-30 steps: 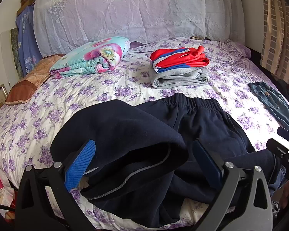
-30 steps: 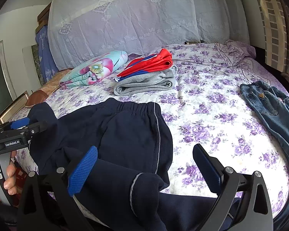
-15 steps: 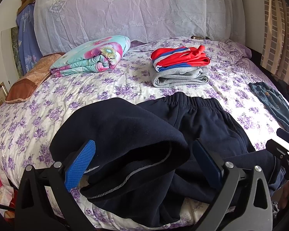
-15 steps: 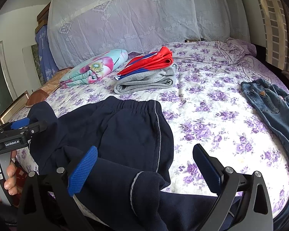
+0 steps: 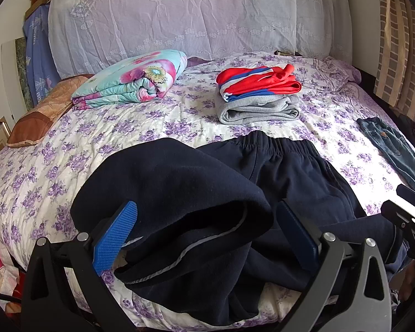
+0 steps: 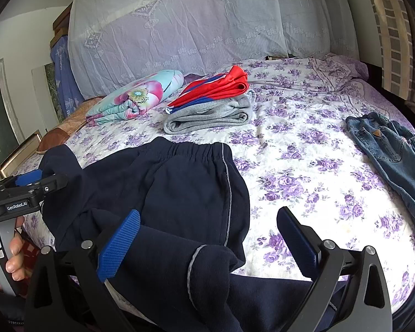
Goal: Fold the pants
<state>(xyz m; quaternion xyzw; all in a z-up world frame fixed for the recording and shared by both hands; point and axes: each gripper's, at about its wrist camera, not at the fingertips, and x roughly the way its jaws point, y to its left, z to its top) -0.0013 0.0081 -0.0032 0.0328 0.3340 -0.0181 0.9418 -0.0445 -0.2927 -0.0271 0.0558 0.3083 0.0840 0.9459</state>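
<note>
Dark navy pants (image 5: 285, 171) lie crumpled at the near edge of the bed, elastic waistband away from me. One leg is bunched in a thick roll (image 5: 185, 210) between the wide-apart fingers of my left gripper (image 5: 207, 207), which is open. In the right wrist view the same pants (image 6: 179, 188) spread flat, with a grey-piped cuff (image 6: 207, 262) heaped between the fingers of my right gripper (image 6: 209, 214), also open. The left gripper (image 6: 27, 191) shows at the left edge against the pants' far leg, a hand on its handle.
A folded stack of grey and red-blue clothes (image 5: 257, 96) sits mid-bed beyond the pants. A rolled floral quilt (image 5: 132, 83) lies back left and blue jeans (image 6: 390, 144) at the right. The purple-flowered bedspread (image 6: 304, 166) is bare right of the pants.
Almost nothing differs. Both views have drifted very slightly; the pants keep the same heap and both grippers stay spread wide.
</note>
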